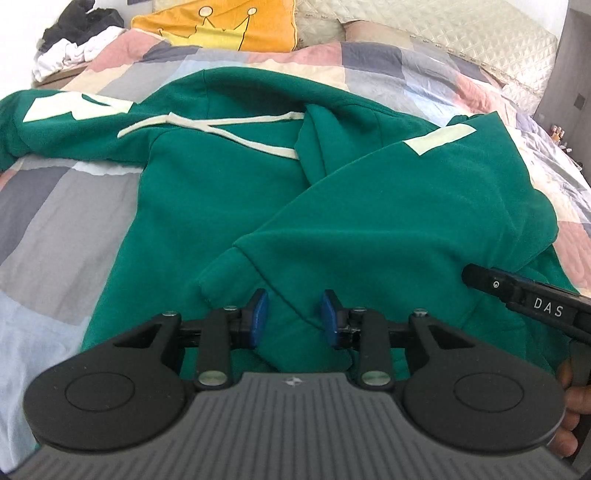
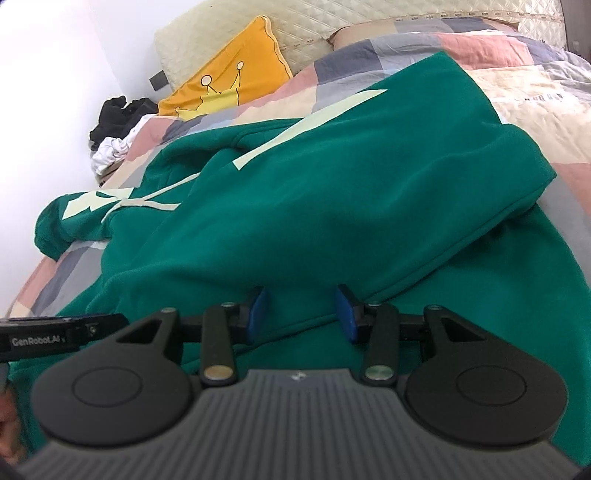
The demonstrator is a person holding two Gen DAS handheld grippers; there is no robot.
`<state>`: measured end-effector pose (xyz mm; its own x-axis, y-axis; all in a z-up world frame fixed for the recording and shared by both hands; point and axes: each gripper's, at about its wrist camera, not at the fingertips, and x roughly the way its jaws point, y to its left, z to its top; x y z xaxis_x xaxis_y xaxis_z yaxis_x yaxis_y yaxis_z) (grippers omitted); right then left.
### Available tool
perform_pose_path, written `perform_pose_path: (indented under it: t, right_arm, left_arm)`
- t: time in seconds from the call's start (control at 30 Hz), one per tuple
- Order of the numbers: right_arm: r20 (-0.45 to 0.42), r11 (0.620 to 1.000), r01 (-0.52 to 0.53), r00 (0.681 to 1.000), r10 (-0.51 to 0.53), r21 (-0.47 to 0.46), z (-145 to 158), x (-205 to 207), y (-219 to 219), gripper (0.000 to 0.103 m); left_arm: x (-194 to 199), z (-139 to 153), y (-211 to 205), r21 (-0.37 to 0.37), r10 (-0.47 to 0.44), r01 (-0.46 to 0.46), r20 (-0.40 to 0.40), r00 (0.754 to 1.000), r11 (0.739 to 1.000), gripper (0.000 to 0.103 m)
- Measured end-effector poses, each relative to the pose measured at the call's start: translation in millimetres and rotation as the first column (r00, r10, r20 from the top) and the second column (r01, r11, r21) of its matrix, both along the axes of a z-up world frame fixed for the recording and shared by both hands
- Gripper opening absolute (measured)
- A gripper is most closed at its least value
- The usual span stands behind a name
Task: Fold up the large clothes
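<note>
A large green hoodie (image 1: 229, 192) with pale drawstrings and pale sleeve patches lies face up on the patchwork bed. Its right sleeve (image 1: 369, 206) is folded diagonally across the chest; the left sleeve (image 1: 55, 122) stretches out to the left. My left gripper (image 1: 294, 319) is open, its blue pads either side of the folded sleeve's cuff, just above the cloth. My right gripper (image 2: 300, 314) is open over the hoodie's (image 2: 295, 206) lower body below the folded sleeve. Its body shows in the left wrist view (image 1: 528, 299) at the right edge.
A patchwork quilt (image 1: 55, 221) covers the bed. An orange crown cushion (image 1: 221, 26) and cream quilted pillows (image 1: 443, 33) lie at the head. A heap of black and white clothes (image 1: 74, 40) sits at the far left by the wall.
</note>
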<state>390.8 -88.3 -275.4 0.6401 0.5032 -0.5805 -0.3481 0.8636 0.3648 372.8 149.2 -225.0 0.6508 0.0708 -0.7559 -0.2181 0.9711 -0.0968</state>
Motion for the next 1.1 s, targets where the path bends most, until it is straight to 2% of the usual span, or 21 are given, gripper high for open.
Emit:
perform_pose_path:
  t: [0.1,0.2,0.27,0.4,0.53,0.97,1.1]
  right_arm:
    - [-0.004,1.0,0.012,1.0,-0.012,0.0,5.5,-2.6,-2.2,0.044]
    - [-0.016,1.0,0.021,1.0,-0.021,0.0,12.5,-9.5,-5.9,0.046]
    - [-0.01,0.999,0.031,0.999,-0.031,0.01,20.2,-18.8,-10.1,0.046]
    - [0.052,0.999,0.034,0.998,-0.033,-0.011,40.0,-43.7,-17.5,0.046]
    - [0.111,0.999,0.031,0.993,-0.028,-0.026,56.6,-69.3,-24.6,0.046]
    - [0.225,0.999,0.036,0.974,-0.032,-0.013,85.6,-148.5,-38.0,0.046]
    - [0.254,0.999,0.047,0.966,-0.044,-0.006,88.7,-164.0,-41.5,0.046]
  left_arm:
    - [-3.7,4.9,-4.8,0.017,-0.002,0.002,0.01,1.0,1.0,0.039]
    - [-12.4,15.0,-7.8,0.009,-0.008,0.007,0.038,0.999,1.0,0.047]
    - [-19.2,22.1,-10.4,0.012,-0.014,0.013,0.058,0.998,1.0,0.048]
    - [-32.6,34.3,-14.8,0.03,-0.019,0.016,0.106,0.994,0.999,0.049]
    - [-50.4,46.9,-14.7,0.012,-0.02,0.018,0.158,0.987,1.0,0.049]
    - [-131.0,74.3,-27.6,0.007,-0.031,0.03,0.261,0.965,1.0,0.05]
    - [-153.0,81.5,-25.7,-0.02,-0.005,0.011,0.285,0.959,1.0,0.055]
